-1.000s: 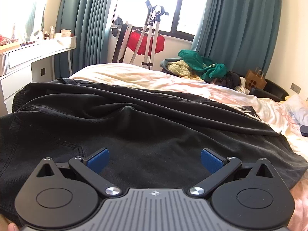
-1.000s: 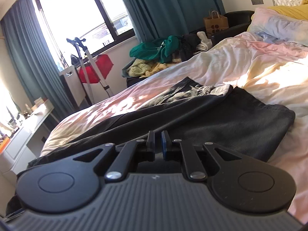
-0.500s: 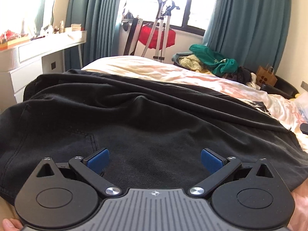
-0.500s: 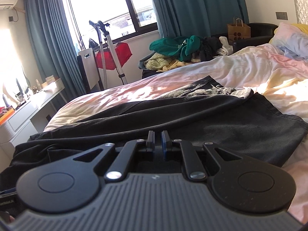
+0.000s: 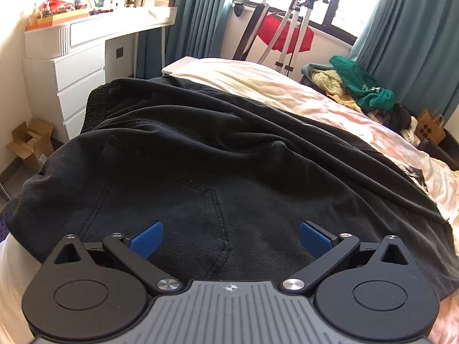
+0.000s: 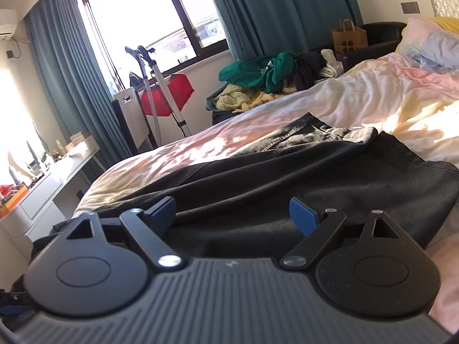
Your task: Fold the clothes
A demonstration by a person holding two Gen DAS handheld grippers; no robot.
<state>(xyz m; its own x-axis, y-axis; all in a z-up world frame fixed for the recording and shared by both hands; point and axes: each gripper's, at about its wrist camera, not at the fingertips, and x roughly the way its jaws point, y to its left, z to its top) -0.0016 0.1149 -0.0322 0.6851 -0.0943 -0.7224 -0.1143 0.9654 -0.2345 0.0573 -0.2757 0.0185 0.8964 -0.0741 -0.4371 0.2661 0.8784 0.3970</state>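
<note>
Left wrist view
Garment: black trousers [image 5: 218,154] lie spread across the near half of the bed [image 5: 301,94], waistband end at far left by the mattress corner, a stitched back pocket [image 5: 183,197] just ahead of the tool.
Left gripper [image 5: 228,238]: jaws wide, blue pads well apart, nothing between them; it hovers over the pocket area, angled down at the cloth, probably to pick a fresh hold.
Lay of cloth: long ridges run left to right, so one layer seems doubled over another lengthwise; judged, not certain.
Surroundings: white dresser [image 5: 71,66] far left, cardboard box [image 5: 30,140] on the floor, clothes pile [image 5: 355,89] far right past the bed.

Right wrist view
Right gripper [image 6: 232,215]: jaws have just been opening and now stand wide; no cloth is between the pads, so the fold edge looks let go.
Garment: black trousers [image 6: 330,177] rest flat under and beyond the tool; a greyer washed patch [image 6: 301,134] shows at the far edge, the leg end at right on the pale sheet.
Why here: released low over the cloth so the layer settles without sliding.
Stage: first fold likely laid; further folds remain.
</note>
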